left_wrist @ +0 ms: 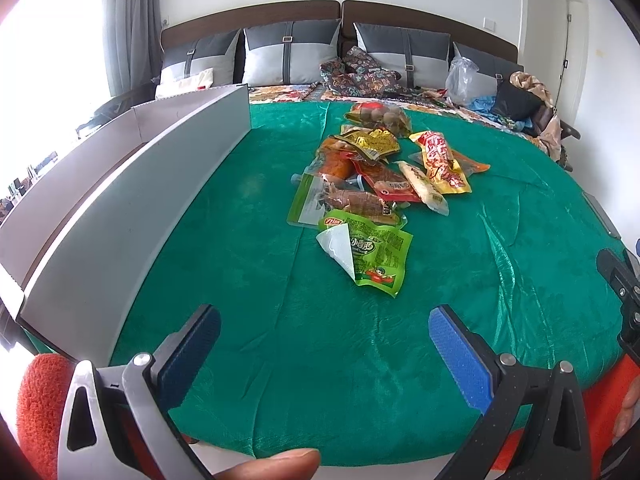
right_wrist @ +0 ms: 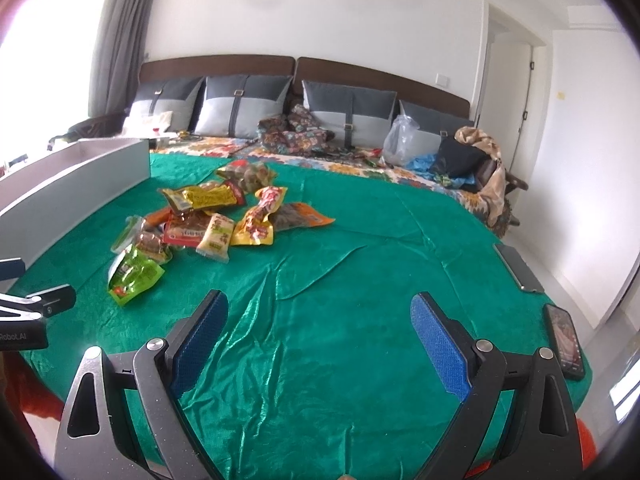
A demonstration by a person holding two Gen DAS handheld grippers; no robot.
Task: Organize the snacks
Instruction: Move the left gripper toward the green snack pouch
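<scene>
A pile of snack packets [left_wrist: 380, 168] lies in the middle of a green cloth [left_wrist: 280, 280]. Nearest to me is a green packet [left_wrist: 372, 256] with a white corner folded over. A yellow-red packet [left_wrist: 442, 162] and a bag of brown balls [left_wrist: 380, 116] sit farther back. The right wrist view shows the same pile [right_wrist: 212, 220] at left, with the green packet [right_wrist: 134, 276] closest. My left gripper [left_wrist: 324, 334] hovers open over bare cloth short of the pile. My right gripper [right_wrist: 318, 322] is open too, right of the pile, holding nothing.
A long white box [left_wrist: 132, 200] stands along the cloth's left side, also seen as a box [right_wrist: 76, 176] in the right view. Two phones [right_wrist: 566, 340] [right_wrist: 518, 268] lie at the cloth's right edge. Pillows [left_wrist: 292, 52], a plastic bag [left_wrist: 462, 76] and bundled clothes [left_wrist: 528, 96] fill the bed's far end.
</scene>
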